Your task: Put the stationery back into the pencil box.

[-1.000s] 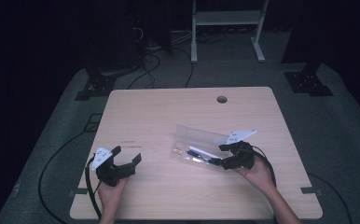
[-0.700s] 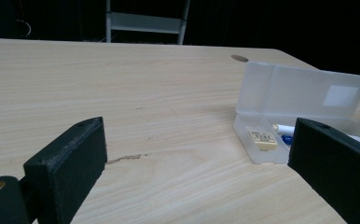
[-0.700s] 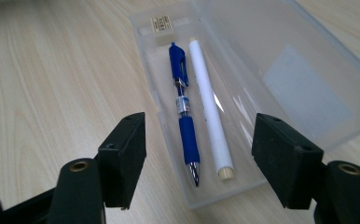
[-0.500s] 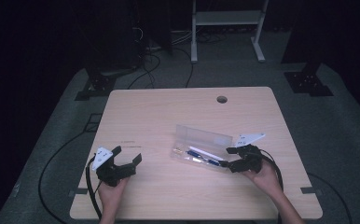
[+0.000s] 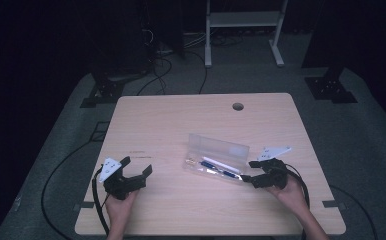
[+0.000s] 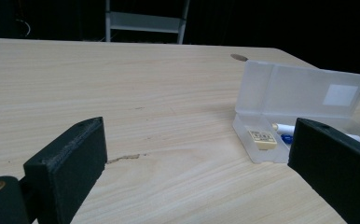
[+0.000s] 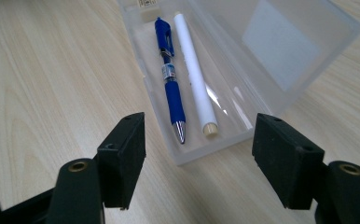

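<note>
A clear plastic pencil case lies open on the wooden table, its lid tipped back. Inside it lie a blue pen, a white pen and a small eraser. My right gripper stands open at the case's right end, its jaws just short of the rim and nothing between them. My left gripper rests open near the table's front left, well apart from the case, its jaws bare.
A round cable hole sits near the table's far edge. Black cables trail from the grippers over the front edge. A white frame and dark stands stand on the floor beyond.
My right gripper has drawn back a little to the right, away from the case's end, with its jaws still wide. The left gripper has stayed put.
</note>
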Tool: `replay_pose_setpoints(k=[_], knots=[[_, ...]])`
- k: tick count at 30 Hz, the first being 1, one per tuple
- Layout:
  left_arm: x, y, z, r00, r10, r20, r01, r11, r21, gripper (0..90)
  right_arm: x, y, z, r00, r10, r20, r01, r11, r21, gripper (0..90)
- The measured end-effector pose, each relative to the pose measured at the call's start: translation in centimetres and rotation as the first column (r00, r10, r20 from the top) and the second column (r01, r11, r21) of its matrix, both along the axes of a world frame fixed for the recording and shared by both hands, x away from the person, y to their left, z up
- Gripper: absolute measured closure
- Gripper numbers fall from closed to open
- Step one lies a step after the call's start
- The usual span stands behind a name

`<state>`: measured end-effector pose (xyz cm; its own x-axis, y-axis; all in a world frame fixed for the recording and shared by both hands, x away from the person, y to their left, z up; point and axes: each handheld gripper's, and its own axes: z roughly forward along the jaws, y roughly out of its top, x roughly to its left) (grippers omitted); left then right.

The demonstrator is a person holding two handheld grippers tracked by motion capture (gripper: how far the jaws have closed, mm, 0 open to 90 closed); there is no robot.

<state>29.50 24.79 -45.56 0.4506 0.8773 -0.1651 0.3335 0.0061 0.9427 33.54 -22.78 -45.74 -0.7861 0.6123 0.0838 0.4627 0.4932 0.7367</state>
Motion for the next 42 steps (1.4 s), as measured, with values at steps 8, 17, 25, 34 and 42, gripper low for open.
replay_pose_setpoints(k=[8,17,25,34,42], knots=[[0.0,0.0,0.0,1.0,-0.001,0.0,0.001,1.0,0.0,3.4,-0.4,-1.1,-0.6,0.9999,-0.015,-0.006,0.015,0.9999,-0.004,34.1],[0.0,-0.1,0.0,1.0,0.0,0.0,0.0,1.0,-0.001,3.4,-0.8,-1.8,-0.9,0.9993,-0.032,-0.018,0.032,0.9995,-0.007,33.8],[0.0,-0.1,0.0,1.0,0.0,0.001,0.0,1.0,0.0,3.4,-1.3,-2.4,-1.4,0.9986,-0.045,-0.027,0.045,0.999,0.002,33.8],[0.0,-0.1,0.0,1.0,-0.001,0.001,0.001,1.0,-0.002,3.4,-2.1,-3.7,-1.7,0.9977,-0.061,-0.028,0.061,0.9981,0.006,33.8],[0.0,-0.2,0.0,1.0,-0.005,-0.003,0.005,1.0,0.002,3.4,-2.7,-4.8,-1.9,0.9961,-0.083,-0.031,0.084,0.9963,0.021,33.4]])
